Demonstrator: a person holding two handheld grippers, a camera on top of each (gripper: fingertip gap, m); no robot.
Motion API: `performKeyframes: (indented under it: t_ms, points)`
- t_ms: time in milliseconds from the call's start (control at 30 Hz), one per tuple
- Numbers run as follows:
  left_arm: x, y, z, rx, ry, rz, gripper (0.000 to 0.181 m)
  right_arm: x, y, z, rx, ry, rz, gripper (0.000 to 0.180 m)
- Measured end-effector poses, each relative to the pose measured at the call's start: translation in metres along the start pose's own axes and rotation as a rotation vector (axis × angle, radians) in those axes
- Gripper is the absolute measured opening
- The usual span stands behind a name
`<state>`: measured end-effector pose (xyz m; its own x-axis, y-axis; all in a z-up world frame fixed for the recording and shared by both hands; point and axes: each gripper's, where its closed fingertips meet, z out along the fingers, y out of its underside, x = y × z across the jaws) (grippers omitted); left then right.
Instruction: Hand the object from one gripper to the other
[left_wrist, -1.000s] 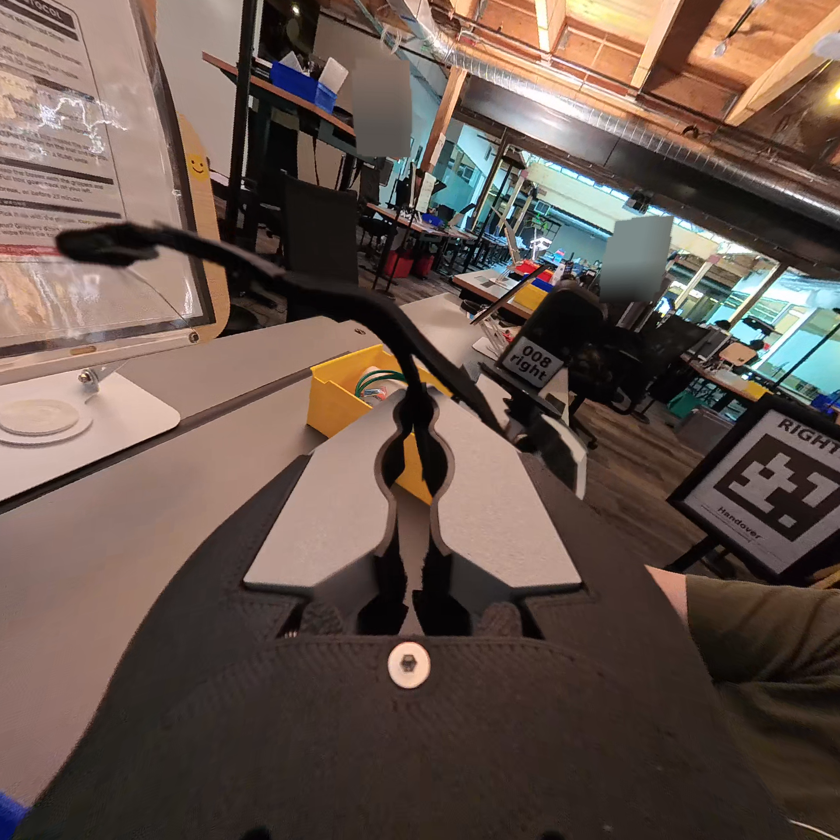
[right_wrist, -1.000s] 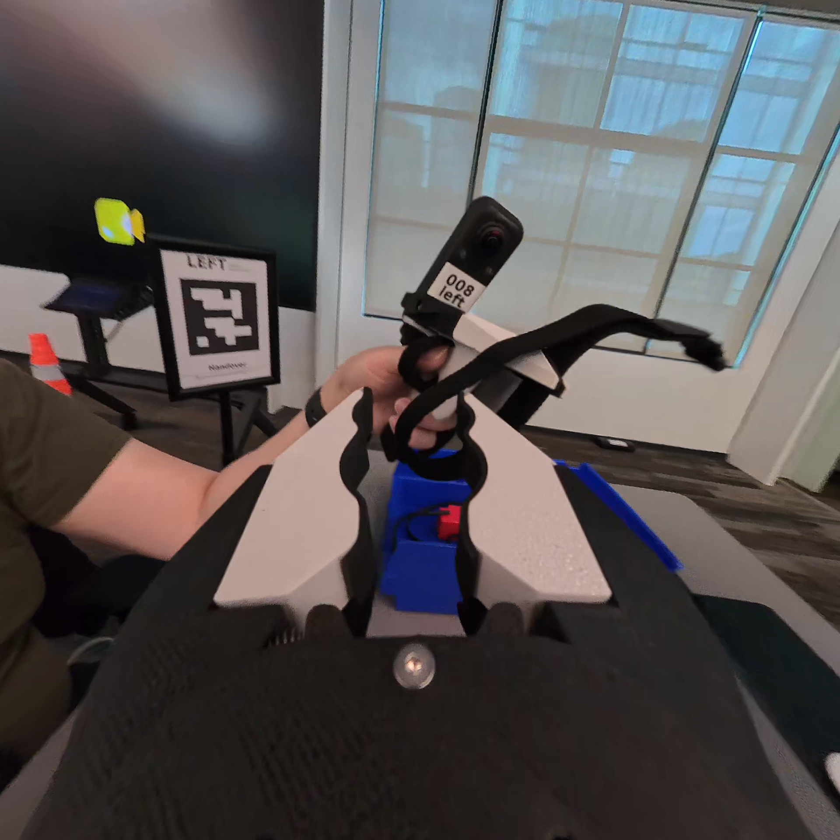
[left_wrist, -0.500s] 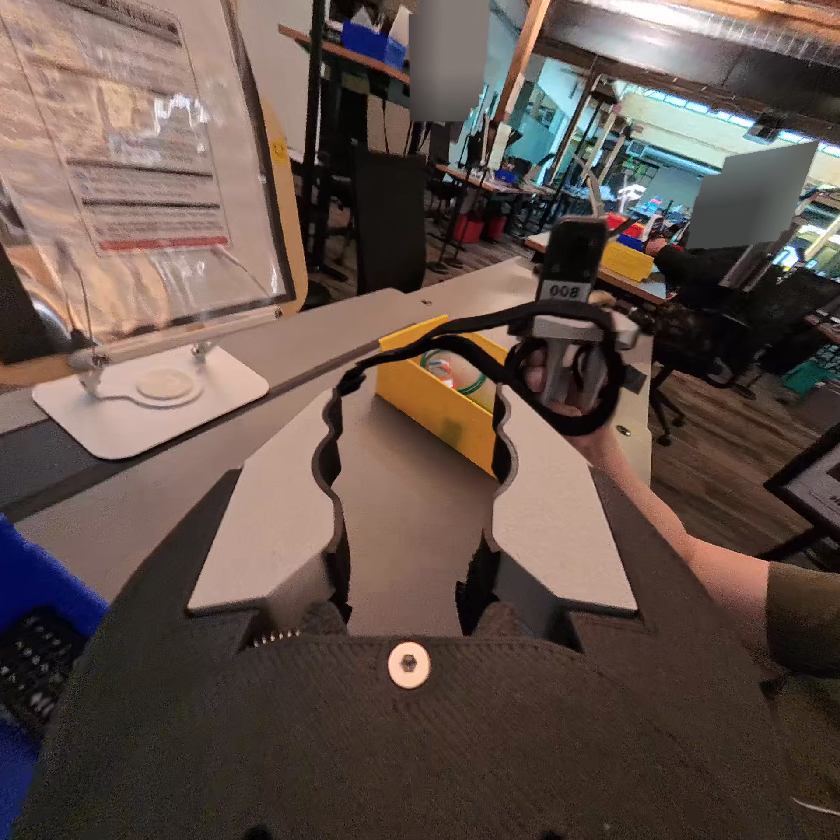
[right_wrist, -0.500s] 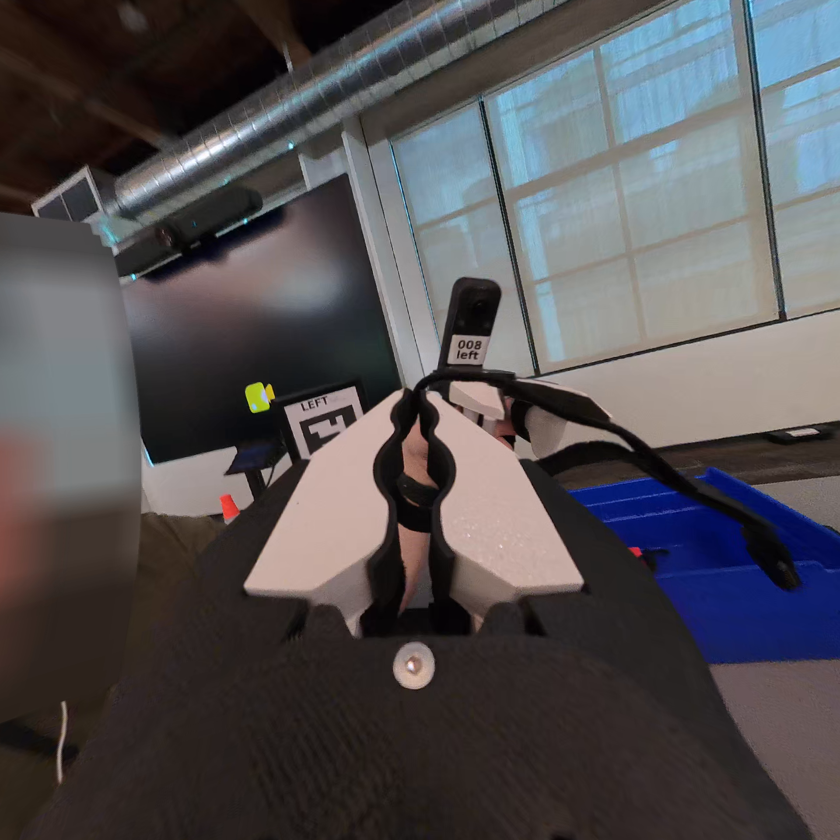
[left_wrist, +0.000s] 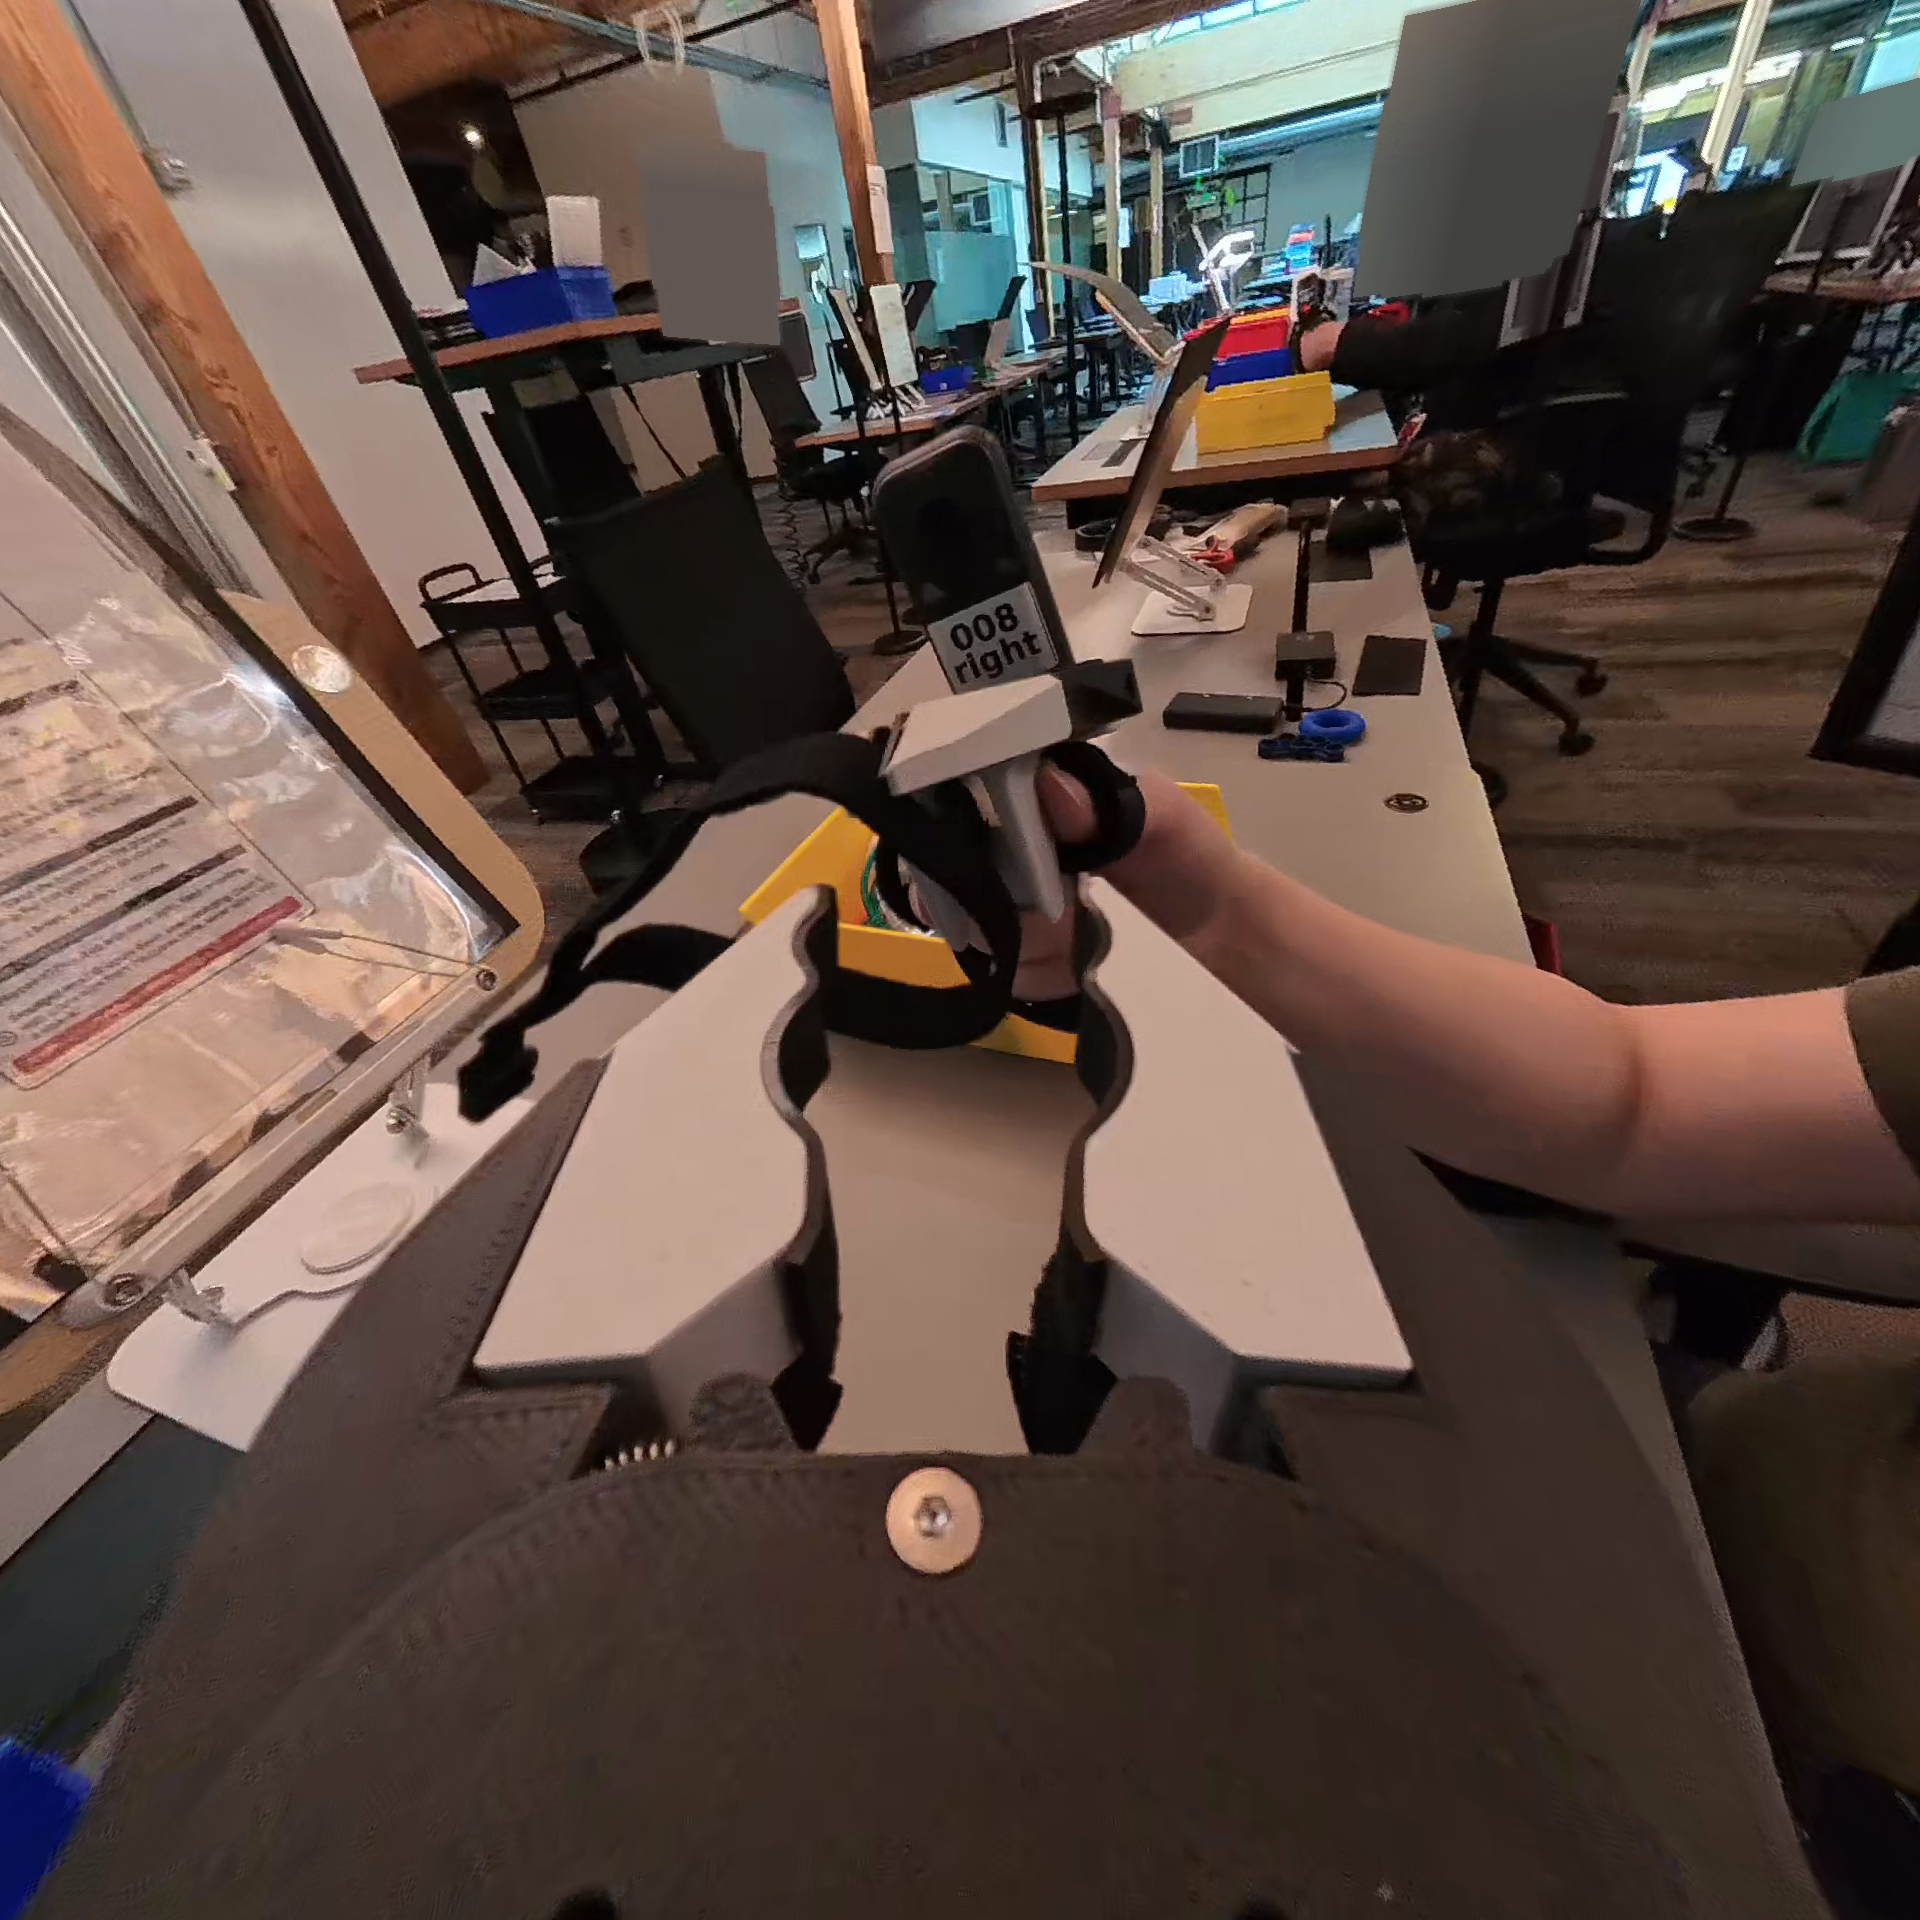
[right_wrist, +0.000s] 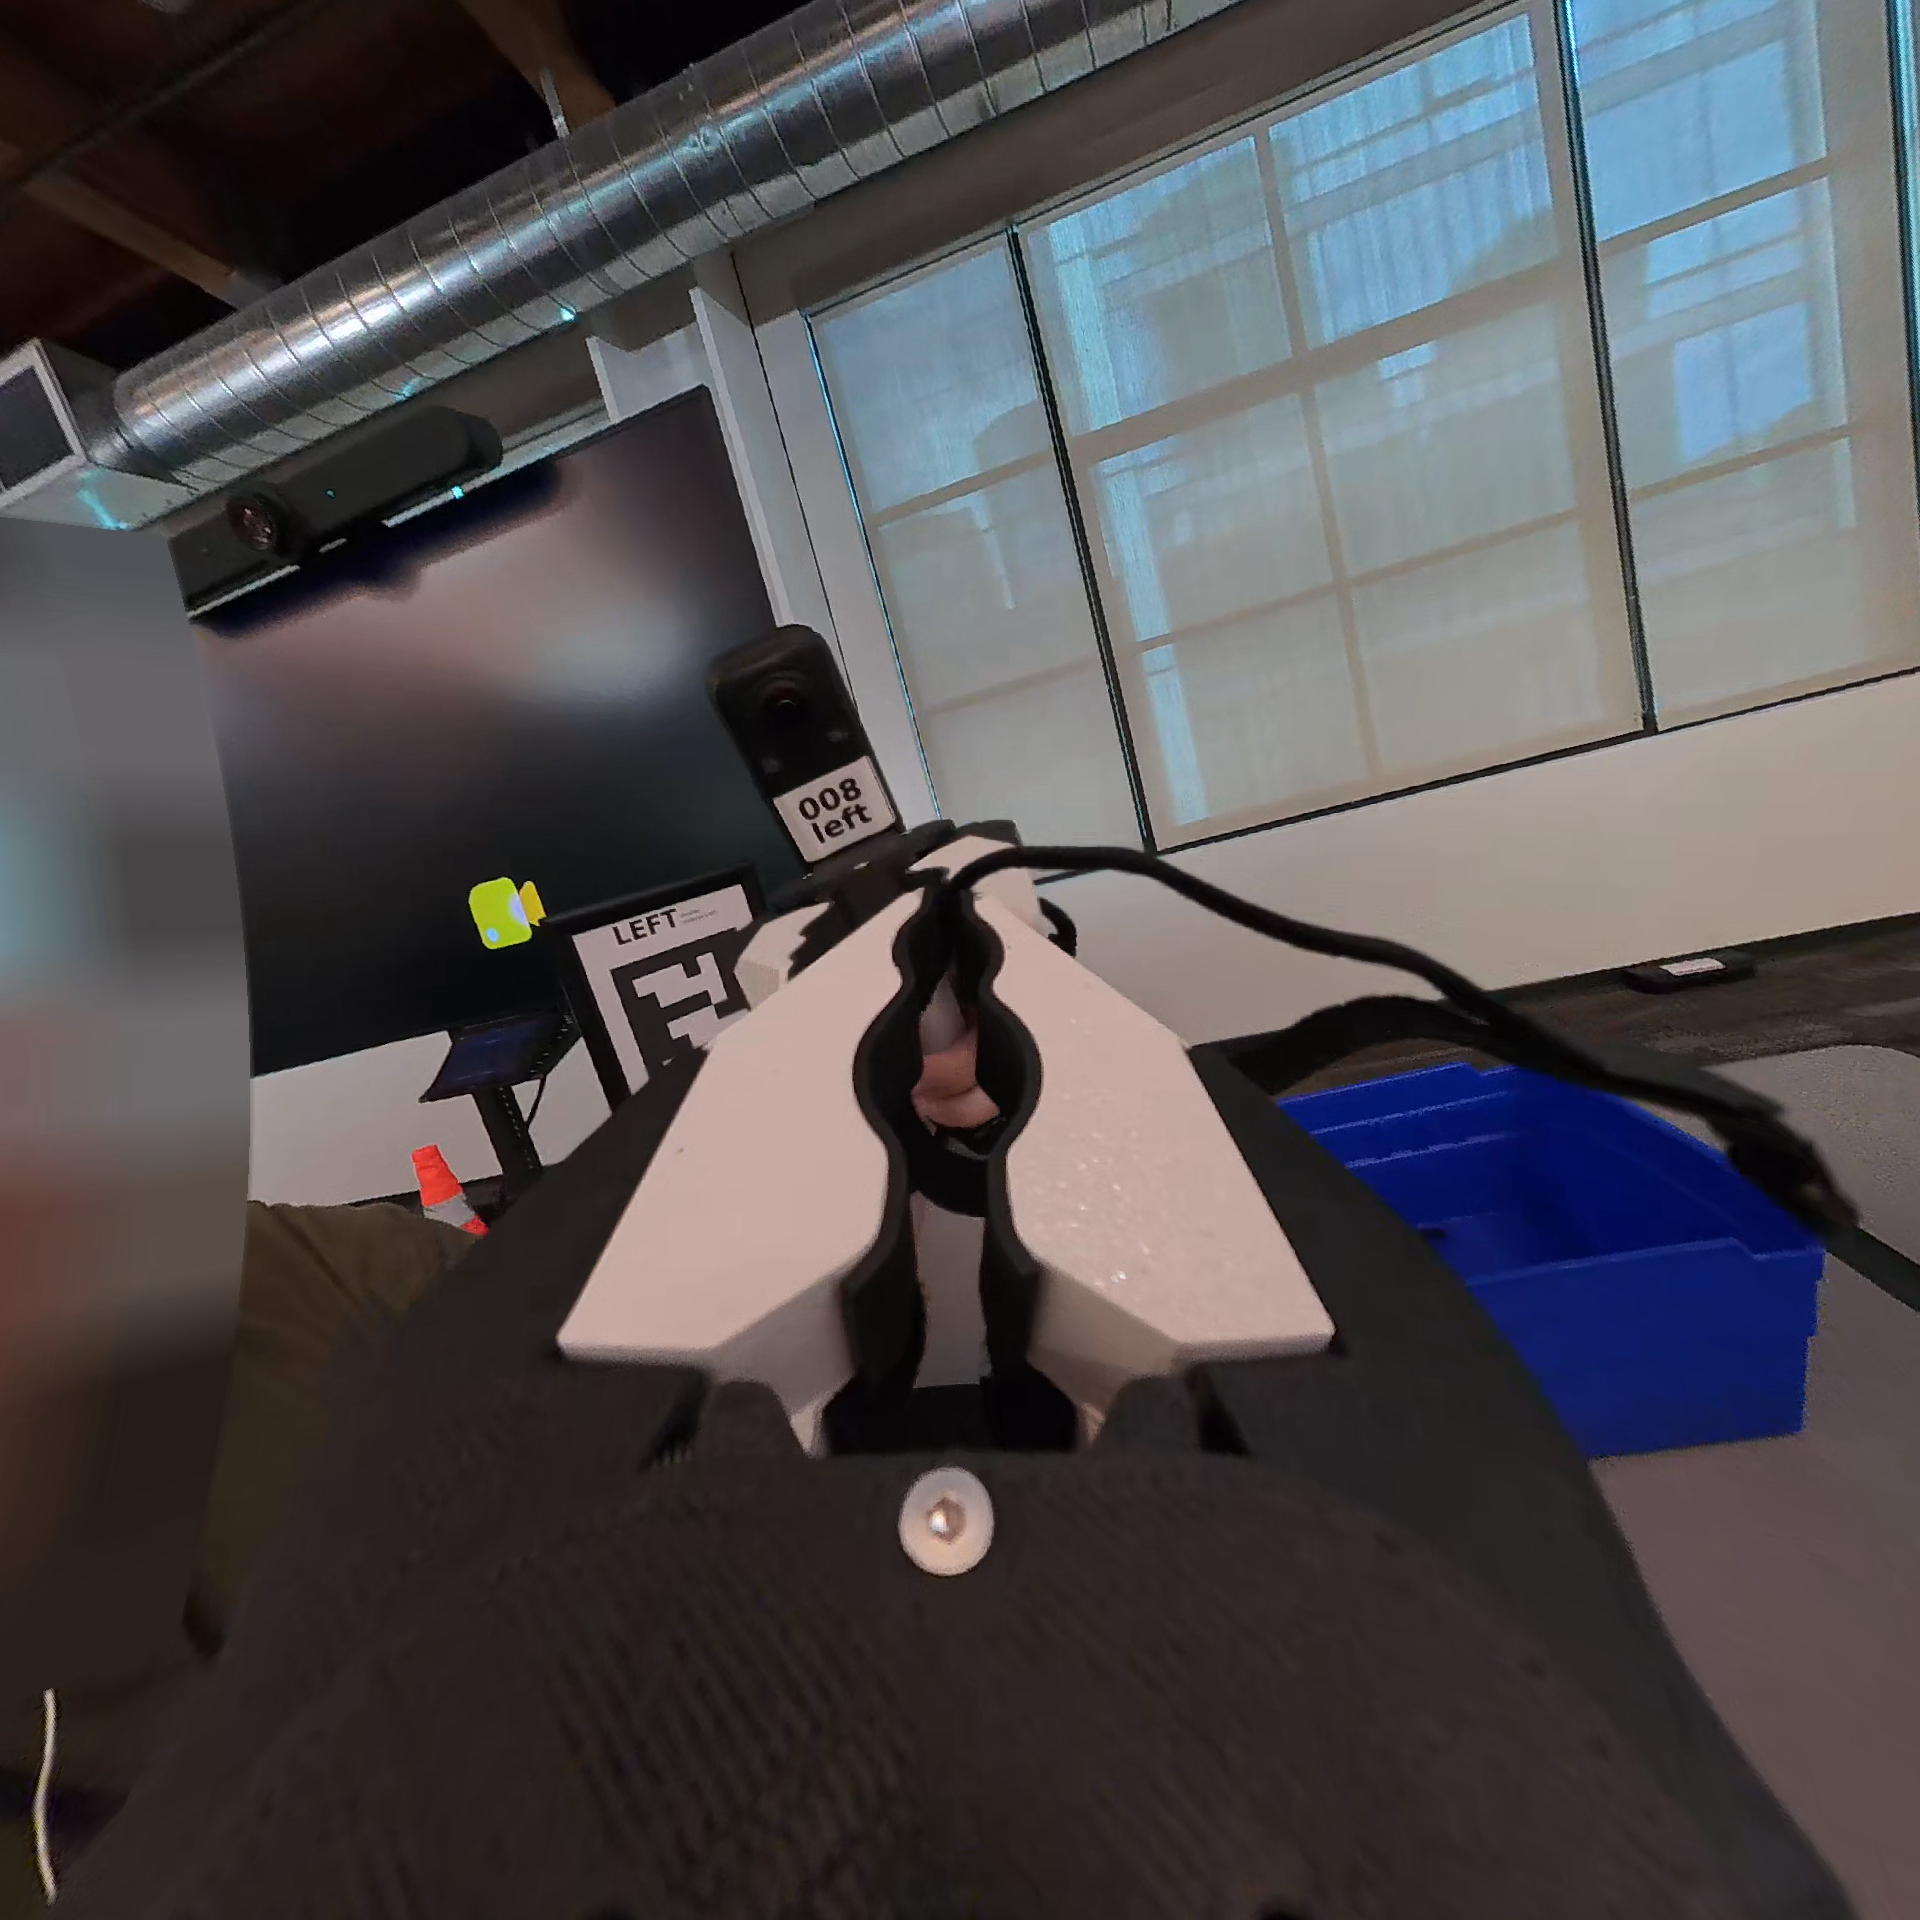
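A black strap (right_wrist: 1662, 1081) with a thin cord end is pinched between the tips of my right gripper (right_wrist: 940, 904), which is shut on it. The strap trails off to the right and hangs over the blue bin. In the left wrist view the same strap (left_wrist: 644, 945) droops to the left from the right gripper (left_wrist: 935, 790), which a hand holds above the yellow bin (left_wrist: 795, 899). My left gripper (left_wrist: 951, 925) is open and empty, its jaws wide apart just short of the strap loop. Its camera body (right_wrist: 790, 717) shows behind the right gripper's tips.
A grey table (left_wrist: 1351, 831) carries the yellow bin, a framed sheet on a white stand (left_wrist: 208, 935) at the left and small black and blue items at the far end. A blue bin (right_wrist: 1610, 1299) sits on the right. A marker board (right_wrist: 665, 977) and an orange cone (right_wrist: 442, 1184) stand behind. The grippers are tip to tip, or close to it.
One second ago my left gripper was shut on the strap and my right was open around it. The right gripper then shut on the strap and the left opened and let go.
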<state>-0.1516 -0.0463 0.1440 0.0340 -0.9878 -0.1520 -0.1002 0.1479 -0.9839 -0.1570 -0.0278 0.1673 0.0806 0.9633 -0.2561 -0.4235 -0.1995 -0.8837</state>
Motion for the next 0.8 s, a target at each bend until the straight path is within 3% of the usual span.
performKeyframes:
  t_ms: [200,300,333,467,600,800]
  points:
    - [0.0,0.016,0.015,-0.061,0.016,-0.03,0.032,-0.006,-0.002,0.002,0.003,-0.014,-0.027,0.0]
    - [0.005,0.018,0.017,-0.067,0.032,0.02,0.015,-0.006,-0.002,0.002,-0.003,-0.002,-0.042,0.0]
    - [0.006,0.02,0.018,-0.079,0.033,0.04,0.001,-0.007,-0.002,0.002,-0.005,-0.002,-0.049,0.0]
    - [0.009,0.014,0.015,-0.06,0.029,0.065,0.0,-0.004,0.0,0.001,-0.032,0.036,-0.134,0.01]
    - [0.014,0.003,0.006,-0.019,0.081,-0.023,0.0,-0.003,0.005,-0.005,-0.127,0.095,-0.275,0.016]
    - [0.014,-0.016,-0.014,0.079,0.142,-0.162,0.0,-0.016,-0.007,-0.011,-0.105,0.12,-0.463,0.031]
